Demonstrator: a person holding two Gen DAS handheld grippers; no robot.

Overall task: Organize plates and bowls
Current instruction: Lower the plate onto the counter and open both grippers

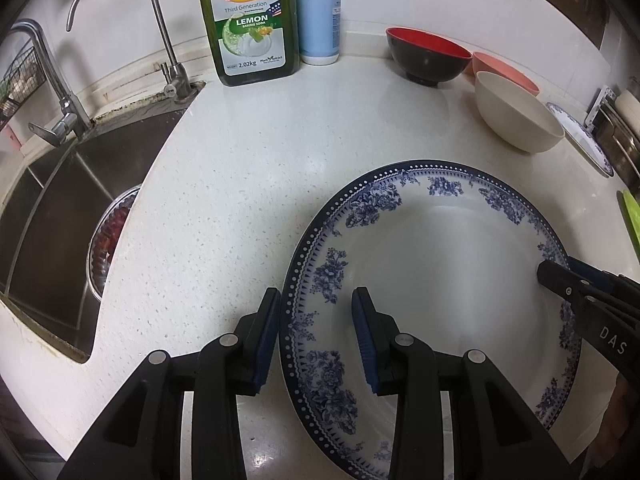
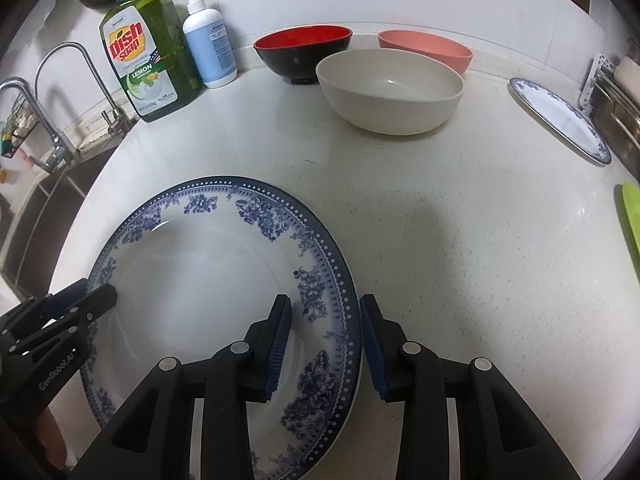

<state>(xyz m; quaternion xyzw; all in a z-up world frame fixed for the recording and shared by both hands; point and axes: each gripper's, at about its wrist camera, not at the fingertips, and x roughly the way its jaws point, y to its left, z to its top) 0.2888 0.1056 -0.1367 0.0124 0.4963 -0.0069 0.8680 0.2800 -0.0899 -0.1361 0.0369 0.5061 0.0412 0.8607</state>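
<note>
Left wrist view: the plate lies flat on the counter near its front edge, right of the sink. The left gripper straddles the plate's left rim, jaws open, one pad outside the rim and one over the well, neither clamped. The right gripper reaches onto the opposite rim; from here I cannot tell how its jaws stand. Toward the back edge stand a red bowl, a pink bowl and a cream bowl.

Right wrist view: the right gripper brackets the plate's right rim, jaws open, the rim between the pads with a gap. A second plate sits near the right edge. The soap stands by the sink corner.

The plate looks glazed ceramic: stiff, fairly heavy, slick and breakable. The thin raised rim is the only hold, so pinching both sides evenly and lifting level seems safest
</note>
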